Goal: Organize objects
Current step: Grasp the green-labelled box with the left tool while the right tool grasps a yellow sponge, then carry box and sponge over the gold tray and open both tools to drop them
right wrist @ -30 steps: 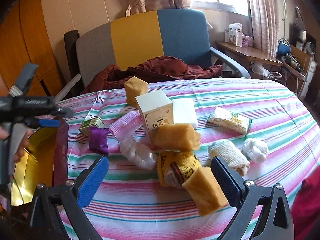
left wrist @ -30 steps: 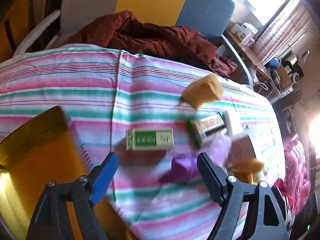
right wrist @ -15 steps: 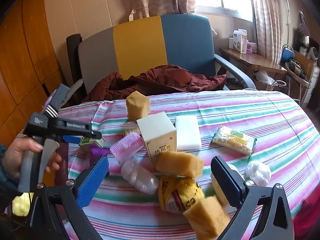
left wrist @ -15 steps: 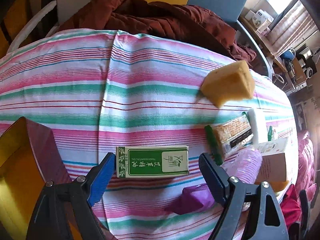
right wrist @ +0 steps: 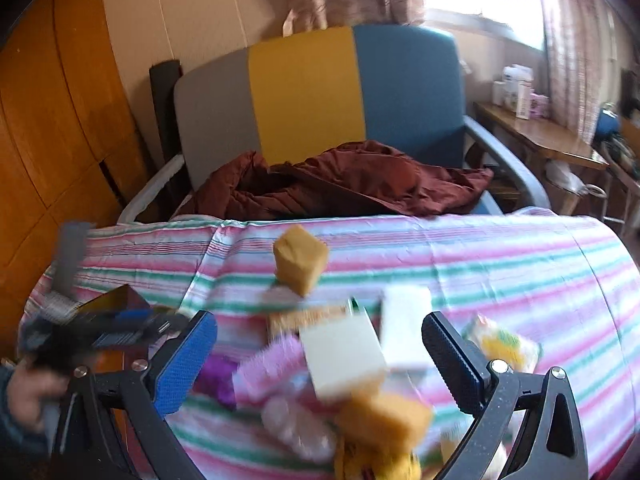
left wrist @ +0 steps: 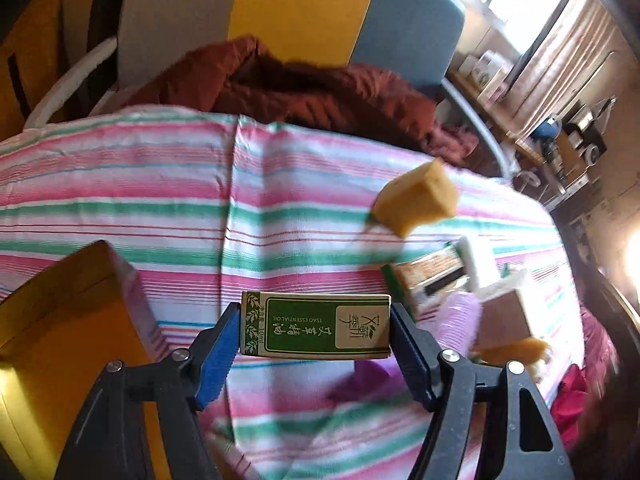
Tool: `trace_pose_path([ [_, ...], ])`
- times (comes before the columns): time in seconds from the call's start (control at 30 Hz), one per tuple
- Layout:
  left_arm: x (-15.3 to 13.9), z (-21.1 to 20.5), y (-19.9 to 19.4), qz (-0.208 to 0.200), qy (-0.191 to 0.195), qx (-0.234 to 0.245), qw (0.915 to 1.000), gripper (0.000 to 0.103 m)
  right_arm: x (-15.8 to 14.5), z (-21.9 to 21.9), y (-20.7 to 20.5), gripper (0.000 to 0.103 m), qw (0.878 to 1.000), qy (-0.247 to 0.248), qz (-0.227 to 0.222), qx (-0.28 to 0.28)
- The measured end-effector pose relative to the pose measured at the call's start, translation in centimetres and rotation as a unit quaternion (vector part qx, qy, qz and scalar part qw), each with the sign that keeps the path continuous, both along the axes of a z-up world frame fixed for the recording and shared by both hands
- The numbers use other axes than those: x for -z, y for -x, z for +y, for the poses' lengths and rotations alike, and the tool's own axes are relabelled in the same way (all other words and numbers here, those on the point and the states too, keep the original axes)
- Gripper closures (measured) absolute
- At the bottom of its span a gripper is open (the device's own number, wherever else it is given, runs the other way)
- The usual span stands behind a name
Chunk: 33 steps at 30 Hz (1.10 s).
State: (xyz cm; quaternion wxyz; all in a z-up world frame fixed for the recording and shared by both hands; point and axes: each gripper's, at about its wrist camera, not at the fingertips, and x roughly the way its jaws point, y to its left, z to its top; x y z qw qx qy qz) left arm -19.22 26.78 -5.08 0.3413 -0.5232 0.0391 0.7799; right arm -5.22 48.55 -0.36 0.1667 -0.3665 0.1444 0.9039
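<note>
A green and cream carton (left wrist: 316, 326) lies crosswise between the fingers of my left gripper (left wrist: 314, 320). The jaws are closing and both pads touch its short ends. Left of it stands an open gold box (left wrist: 80, 264) on the striped tablecloth (left wrist: 160, 208). My right gripper (right wrist: 320, 344) is open and hovers over a blurred heap: a white carton (right wrist: 340, 356), a pink brush (right wrist: 268, 364), a white bar (right wrist: 406, 312) and a yellow sponge (right wrist: 384, 416). Nothing is pressed between its pads. The left gripper (right wrist: 120, 328) shows blurred in the right wrist view, held by a hand (right wrist: 24, 396).
Another yellow sponge (left wrist: 416, 202) stands farther back on the cloth. A purple item (left wrist: 360, 380) lies just beyond the carton. A chair with a maroon jacket (right wrist: 340, 184) stands behind the table. A side table (right wrist: 540, 136) with bottles is at the right.
My left gripper came down around the green carton and its jaws closed onto the ends. My right gripper swung left and up, away from the sponges and socks near the front.
</note>
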Motion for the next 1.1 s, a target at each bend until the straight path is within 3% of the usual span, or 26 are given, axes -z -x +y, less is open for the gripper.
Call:
trace_pose_path([
  [0.17,-2.9,-3.1,-1.0,0.025,-0.03,-0.009,0.9992,0.03,2.1,1.8,8.2,0.0,0.996,-0.002,-0.079,-0.027],
  [0.33,-4.1,-6.5,-1.8,0.048,-0.032,-0.027,0.998,0.03,5.7,2.8,13.6,0.001,0.986,0.017,-0.16,-0.036],
  [0.37,-4.1,-7.4,-1.9,0.049,-0.03,-0.034,0.9978,0.03,6.5,2.9,14.2,0.004,0.984,0.019,-0.173,-0.034],
  [0.43,-3.7,-9.4,-1.9,0.044,-0.025,-0.046,0.9976,0.03,7.5,3.0,15.0,0.026,0.981,0.031,-0.187,-0.036],
  [0.47,-3.5,-10.3,-2.0,0.045,-0.02,-0.054,0.9973,0.03,8.0,2.9,15.2,0.047,0.98,0.034,-0.194,-0.035],
  [0.7,-1.0,-17.3,-2.5,0.019,0.003,-0.115,0.9932,0.03,4.7,0.9,13.3,0.05,0.989,0.023,-0.135,-0.053],
  [0.83,0.5,-20.2,-3.7,0.012,0.024,-0.141,0.9896,0.03,1.9,-2.8,11.6,0.05,0.99,0.032,-0.094,-0.097],
  [1.1,1.7,-24.9,-7.7,0.011,0.042,-0.17,0.9844,0.029,0.6,-15.1,10.6,0.05,0.966,0.097,-0.059,-0.233],
])
